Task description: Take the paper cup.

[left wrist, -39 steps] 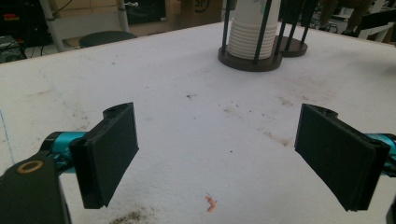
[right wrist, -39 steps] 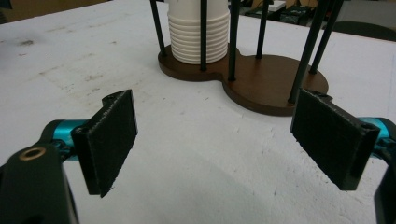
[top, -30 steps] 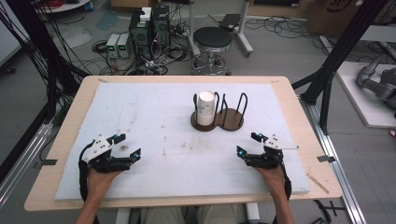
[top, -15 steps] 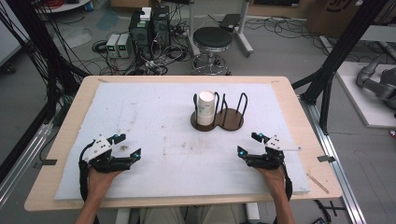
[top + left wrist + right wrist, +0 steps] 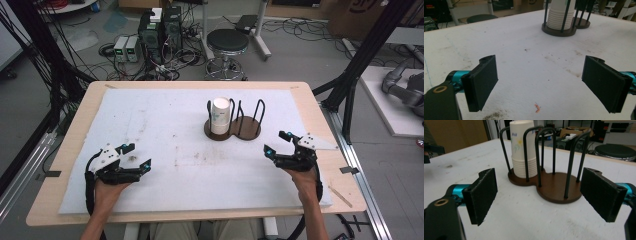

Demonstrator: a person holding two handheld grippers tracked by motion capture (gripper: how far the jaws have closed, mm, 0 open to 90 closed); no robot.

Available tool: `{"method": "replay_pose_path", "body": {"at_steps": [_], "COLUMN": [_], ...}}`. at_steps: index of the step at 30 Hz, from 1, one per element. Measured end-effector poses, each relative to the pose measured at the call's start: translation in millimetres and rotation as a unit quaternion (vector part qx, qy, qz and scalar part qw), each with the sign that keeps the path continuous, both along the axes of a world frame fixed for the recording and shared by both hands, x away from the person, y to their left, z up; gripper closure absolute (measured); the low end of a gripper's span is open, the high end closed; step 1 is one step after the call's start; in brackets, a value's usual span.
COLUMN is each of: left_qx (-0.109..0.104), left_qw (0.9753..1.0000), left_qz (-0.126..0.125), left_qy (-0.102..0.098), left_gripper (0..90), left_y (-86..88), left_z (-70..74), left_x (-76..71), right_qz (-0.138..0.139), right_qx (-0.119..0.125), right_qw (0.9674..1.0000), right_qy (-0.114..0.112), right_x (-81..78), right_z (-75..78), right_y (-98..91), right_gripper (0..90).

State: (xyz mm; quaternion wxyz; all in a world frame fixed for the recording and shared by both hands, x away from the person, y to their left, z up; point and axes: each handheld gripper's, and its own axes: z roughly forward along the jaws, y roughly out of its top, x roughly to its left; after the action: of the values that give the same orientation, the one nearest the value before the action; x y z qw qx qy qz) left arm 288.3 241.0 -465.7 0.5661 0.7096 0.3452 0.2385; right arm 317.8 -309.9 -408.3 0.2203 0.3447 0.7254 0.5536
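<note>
Left tool: jaws spread wide, nothing between them, low over the white pad near the desk's front-left corner. Held from behind by the left hand, forearm entering from the bottom edge. Seen along its own jaws in the left gripper view: only bare, speckled pad between them, a tiny orange scrap just ahead, the stack of paper cups well beyond.

Right tool: jaws likewise spread wide and gripping nothing, near the front-right of the pad, held by the right hand. Pointed toward the holder; in the right gripper view the dark wooden holder base sits near, framed between the jaws but apart from them.

Stack of paper cups: upright in the left ring of the two-ring holder, fenced by black wire hoops, around the middle of the desk toward the far side. Right ring holding nothing. Faint print on the top cup, too blurred to read.

Against the frames half a second and a second ago: left tool unmoved; right tool perhaps slightly nearer the holder, though too small a shift to be sure. Cups and holder unchanged.

Beyond the desk: a round stool, electronics boxes and tangled cables on the floor.
</note>
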Motion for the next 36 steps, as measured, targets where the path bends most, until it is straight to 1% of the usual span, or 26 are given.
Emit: {"method": "replay_pose_path", "body": {"at_steps": [1,2,3,4,5,6,7,8,9,10,11,12,13,14,15,16,19,21,23,26,27,32,33,34,36], "left_qx": [0.0,-0.001,0.0,0.0,0.0,0.0,0.0,0.0,0.0,0.0,0.0,0.0,0.0,0.0,0.001,0.001,0.004,0.003,0.004,0.005,0.005,0.004,0.004,0.004,0.004], "left_qw": [1.0,1.0,1.0,1.0,1.0,1.0,1.0,1.0,1.0,1.0,1.0,1.0,1.0,1.0,1.0,1.0,1.0,1.0,1.0,1.0,1.0,1.0,1.0,1.0,1.0], "left_qz": [0.0,0.0,0.0,0.0,0.0,0.0,0.0,0.0,0.0,0.0,0.0,0.0,0.0,0.0,0.0,0.0,-0.001,-0.002,-0.001,-0.001,-0.001,-0.001,-0.002,-0.002,-0.001], "left_qy": [0.0,0.001,0.002,0.002,0.002,0.002,0.003,0.003,0.002,0.002,0.004,0.004,0.004,0.004,0.004,0.004,0.004,0.004,0.005,0.005,0.005,0.006,0.007,0.007,0.007], "left_gripper": [13.2,13.2,13.2,13.2,13.2,13.2,13.2,13.2,13.2,13.2,13.2,13.2,13.2,13.2,13.2,13.2,13.2,13.2,13.2,13.2,13.2,13.2,13.2,13.2,13.2], "left_y": [0.0,0.0,0.2,0.2,0.4,0.4,0.4,0.4,0.3,0.3,0.2,0.2,0.1,0.1,-0.1,-0.1,0.0,-0.1,-0.1,-0.1,-0.1,-0.2,-0.2,-0.2,-0.2], "left_z": [0.0,0.0,0.1,0.1,0.1,0.1,0.1,0.1,0.1,0.1,0.0,0.0,0.0,0.0,0.1,0.1,0.3,0.2,0.3,0.3,0.3,0.3,0.3,0.3,0.3], "left_x": [0.1,0.1,0.4,0.4,0.5,0.5,0.6,0.6,0.8,0.8,0.7,0.7,0.8,0.8,0.7,0.7,0.9,1.0,1.0,1.0,1.0,1.5,1.7,1.7,1.8], "right_qz": [0.002,0.002,0.006,0.006,0.007,0.007,0.011,0.011,0.014,0.014,0.017,0.017,0.019,0.019,0.02,0.02,0.026,0.028,0.033,0.034,0.038,0.046,0.053,0.053,0.064], "right_qx": [-0.002,-0.002,-0.007,-0.007,-0.013,-0.013,-0.02,-0.02,-0.027,-0.027,-0.035,-0.035,-0.041,-0.041,-0.047,-0.047,-0.057,-0.059,-0.067,-0.072,-0.079,-0.086,-0.094,-0.094,-0.104], "right_qw": [1.0,1.0,1.0,1.0,0.9999,0.9999,0.9997,0.9997,0.9995,0.9995,0.9992,0.9992,0.999,0.999,0.9987,0.9987,0.998,0.9978,0.9971,0.9967,0.9961,0.9951,0.9938,0.9938,0.9919], "right_qy": [-0.004,-0.004,-0.004,-0.004,-0.004,-0.004,-0.004,-0.004,0.001,0.001,0.004,0.004,0.005,0.005,0.007,0.007,0.009,0.011,0.012,0.015,0.013,0.019,0.026,0.026,0.035], "right_x": [4.4,4.4,9.3,9.3,13.8,13.8,18.1,18.1,22.7,22.7,28.1,28.1,32.8,32.8,37.5,37.5,46.8,48.3,55.5,59.0,63.5,71.1,76.3,76.3,83.4], "right_z": [10.2,10.2,20.6,20.6,31.3,31.3,38.7,38.7,46.4,46.4,55.2,55.2,61.8,61.8,68.7,68.7,81.0,83.1,91.3,95.6,100.0,106.3,108.3,108.3,110.8], "right_y": [-0.7,-0.7,-0.6,-0.6,0.1,0.1,0.7,0.7,1.4,1.4,2.2,2.2,2.4,2.4,2.6,2.6,3.4,3.9,5.2,6.1,7.5,11.6,14.4,14.4,19.1], "right_gripper": [15.0,15.0,15.0,15.0,15.0,15.0,15.0,15.0,15.0,15.0,15.0,15.0,15.0,15.0,15.0,15.0,15.0,15.0,15.0,15.0,15.0,15.0,15.0,15.0,15.0]}}
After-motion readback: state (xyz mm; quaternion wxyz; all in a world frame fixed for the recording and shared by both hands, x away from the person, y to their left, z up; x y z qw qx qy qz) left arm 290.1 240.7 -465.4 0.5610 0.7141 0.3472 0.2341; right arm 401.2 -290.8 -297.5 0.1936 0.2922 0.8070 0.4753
